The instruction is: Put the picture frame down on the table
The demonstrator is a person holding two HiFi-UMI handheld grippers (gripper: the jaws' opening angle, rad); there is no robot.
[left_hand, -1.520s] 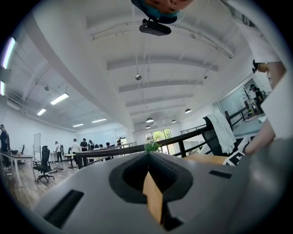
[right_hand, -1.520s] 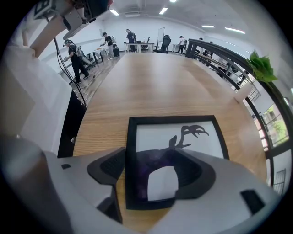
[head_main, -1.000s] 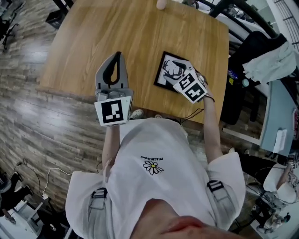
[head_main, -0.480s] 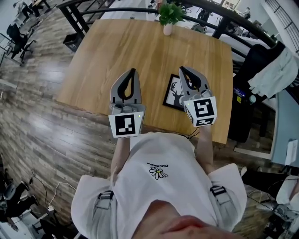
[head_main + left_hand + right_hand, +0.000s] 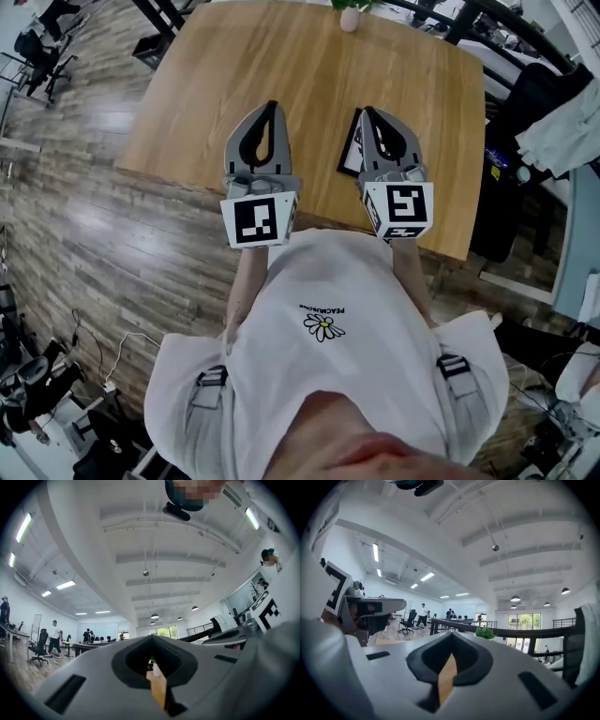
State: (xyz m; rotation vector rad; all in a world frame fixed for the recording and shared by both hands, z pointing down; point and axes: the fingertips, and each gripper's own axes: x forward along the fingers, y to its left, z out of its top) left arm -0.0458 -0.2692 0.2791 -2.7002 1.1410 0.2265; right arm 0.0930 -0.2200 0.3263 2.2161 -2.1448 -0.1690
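The picture frame was found lying flat on the table, toward its near right side, partly hidden by the right gripper. The left gripper was held alongside, to the left. A potted plant was noted at the far edge.

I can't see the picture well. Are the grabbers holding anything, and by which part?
Nothing is held. The left gripper is shut and empty; the right gripper has just closed its jaws on nothing. The picture frame lies on the table.

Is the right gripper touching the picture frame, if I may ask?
Apart: in its own view the right gripper is shut on nothing, aimed across the room.
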